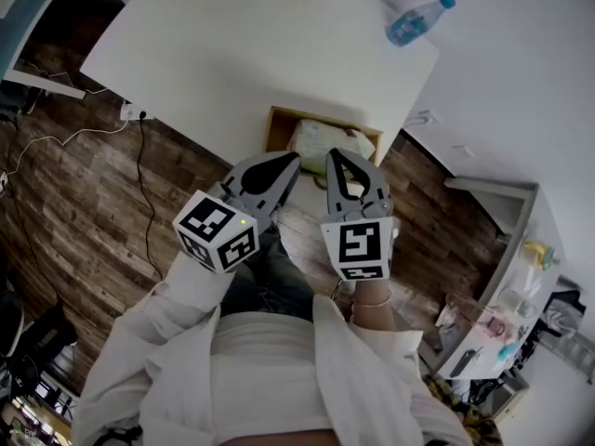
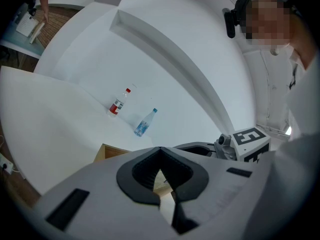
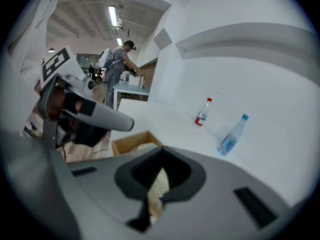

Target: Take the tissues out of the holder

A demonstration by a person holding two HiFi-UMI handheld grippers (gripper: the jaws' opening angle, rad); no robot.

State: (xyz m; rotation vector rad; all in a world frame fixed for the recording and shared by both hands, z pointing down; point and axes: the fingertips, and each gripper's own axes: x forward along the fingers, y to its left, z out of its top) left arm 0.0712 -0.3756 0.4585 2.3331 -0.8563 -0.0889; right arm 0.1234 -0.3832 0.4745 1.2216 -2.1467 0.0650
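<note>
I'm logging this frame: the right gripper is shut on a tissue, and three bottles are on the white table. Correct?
No: the table holds two, a red-labelled bottle and a blue-capped bottle, as the right gripper view shows. The right gripper is shut on a tissue.

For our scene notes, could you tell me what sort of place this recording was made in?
Probably an open office or lab workspace: a white table, a wood-plank floor with a trailing cable, ceiling strip lights, and a person working at another desk.
</note>
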